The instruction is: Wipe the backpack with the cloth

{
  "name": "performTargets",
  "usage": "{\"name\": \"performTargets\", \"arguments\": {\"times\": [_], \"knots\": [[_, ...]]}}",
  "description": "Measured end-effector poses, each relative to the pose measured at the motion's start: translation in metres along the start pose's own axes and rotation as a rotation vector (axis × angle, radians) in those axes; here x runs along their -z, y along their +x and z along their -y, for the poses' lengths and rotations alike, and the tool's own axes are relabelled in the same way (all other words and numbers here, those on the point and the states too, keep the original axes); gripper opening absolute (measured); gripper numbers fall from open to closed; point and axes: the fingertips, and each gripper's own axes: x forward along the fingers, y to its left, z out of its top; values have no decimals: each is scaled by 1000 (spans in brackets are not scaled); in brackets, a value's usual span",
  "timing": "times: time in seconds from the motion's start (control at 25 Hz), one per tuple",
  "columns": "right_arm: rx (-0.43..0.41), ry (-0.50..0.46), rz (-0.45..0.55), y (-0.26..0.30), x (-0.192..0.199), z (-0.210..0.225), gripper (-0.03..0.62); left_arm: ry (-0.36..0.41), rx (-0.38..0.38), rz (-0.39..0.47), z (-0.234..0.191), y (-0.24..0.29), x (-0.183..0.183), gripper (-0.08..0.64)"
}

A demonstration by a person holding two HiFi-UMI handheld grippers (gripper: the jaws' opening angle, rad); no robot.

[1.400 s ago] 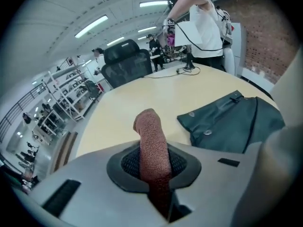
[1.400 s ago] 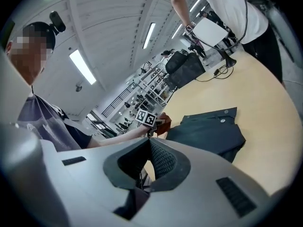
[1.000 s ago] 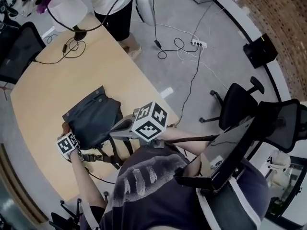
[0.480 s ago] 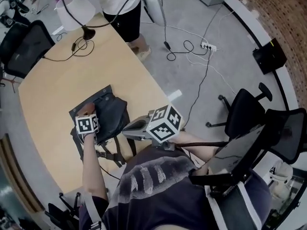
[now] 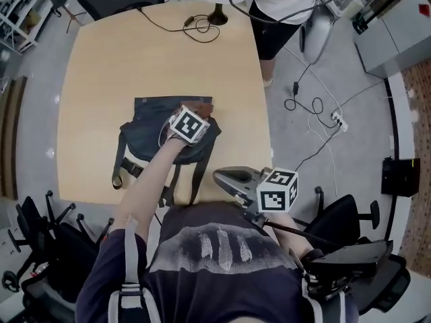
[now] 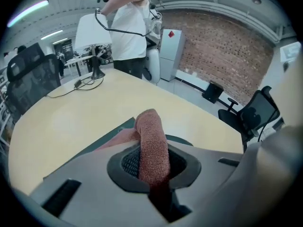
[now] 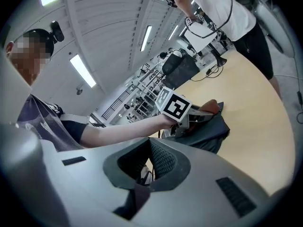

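Pinched reddish cloth [image 6: 152, 145] tight btwn jaws of left gripper [image 5: 195, 111], folded strip sticking out fwd past the pads. Reached w/ it to far top edge of dark backpack [image 5: 151, 134], flat on wooden table [image 5: 108, 59], straps trailing twd near side; cloth-to-bag contact not clear. Held right gripper [image 7: 147, 162] up by table's near edge, well apart from backpack, jaws slightly spread, nothing btwn them.
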Motion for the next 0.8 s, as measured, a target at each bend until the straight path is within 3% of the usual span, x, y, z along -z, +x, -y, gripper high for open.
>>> {"name": "performTargets", "arguments": {"times": [0.08,0.16,0.28,0.4,0.48,0.56,0.68,0.8], "knots": [[-8,-20,-11,2,-4,-1,2,27,54,4,15,3,-10,55],[-13,-40,-15,3,-6,-4,2,-26,208,77,45,-7,-30,55],[-19,-56,-15,2,-10,-6,2,-214,452,270,84,-36,-75,55],[-24,-51,-17,2,-9,-6,2,-402,537,371,88,-50,-93,55],[-30,-45,-22,2,-5,-6,2,-443,476,348,77,-42,-81,55],[-37,-43,-29,2,-3,-8,2,-424,343,287,61,-29,-58,55],[-46,-43,-40,2,0,-8,2,-340,153,187,38,-21,-21,55],[-48,-43,-55,2,5,-5,2,-198,25,132,27,-23,2,55]]}}
